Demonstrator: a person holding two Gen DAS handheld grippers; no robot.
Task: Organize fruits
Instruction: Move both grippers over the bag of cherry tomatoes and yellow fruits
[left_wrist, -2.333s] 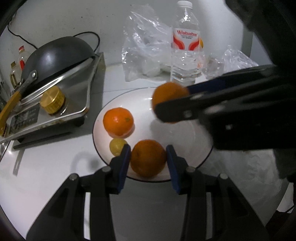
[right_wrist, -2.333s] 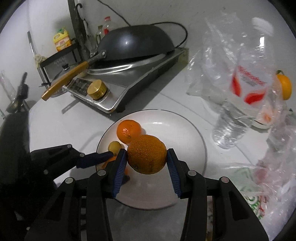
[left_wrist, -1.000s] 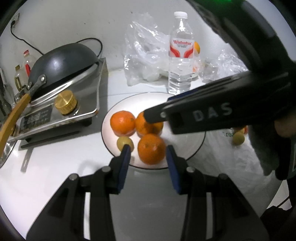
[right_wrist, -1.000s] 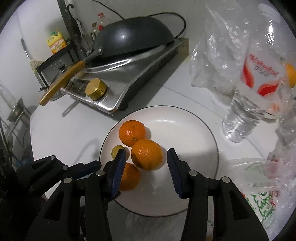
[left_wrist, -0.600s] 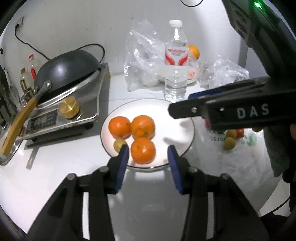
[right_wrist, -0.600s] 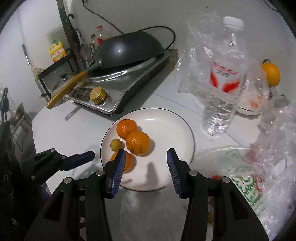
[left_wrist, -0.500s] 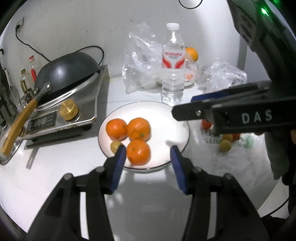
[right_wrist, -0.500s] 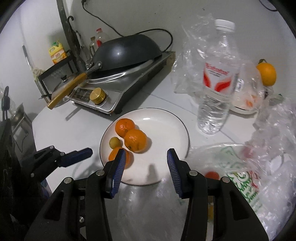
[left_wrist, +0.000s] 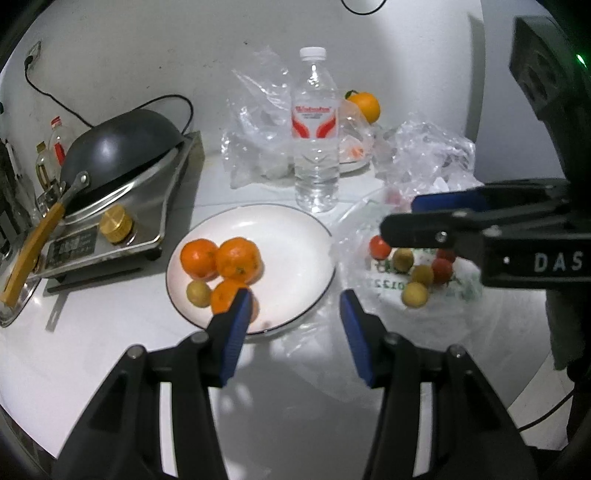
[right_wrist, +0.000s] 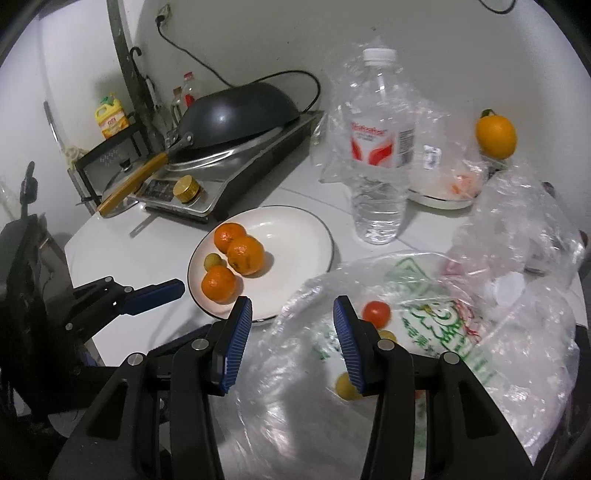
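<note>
A white plate (left_wrist: 291, 243) holds three oranges (left_wrist: 238, 260) and one small yellow-green fruit (left_wrist: 198, 292). My left gripper (left_wrist: 294, 299) hovers open over the plate's near rim, nothing between its pads; its left finger hides part of the nearest orange (left_wrist: 224, 295). My right gripper (right_wrist: 292, 306) is open and empty between the plate (right_wrist: 295, 236) and a printed plastic bag (right_wrist: 424, 306). On the bag lie a red tomato (right_wrist: 376, 313) and small yellow fruits (right_wrist: 345, 386). In the left wrist view the right gripper (left_wrist: 400, 216) reaches in above those fruits (left_wrist: 415, 294).
A water bottle (left_wrist: 316, 147) stands just behind the plate. A black wok (left_wrist: 118, 147) with a yellow handle sits on a steel stove at the left. Crumpled clear bags (left_wrist: 424, 155) and another orange (left_wrist: 364, 105) lie at the back.
Both grippers let go of their oranges onto the plate and pulled back. The right gripper has swung right, over the bag. The left jaws have widened.
</note>
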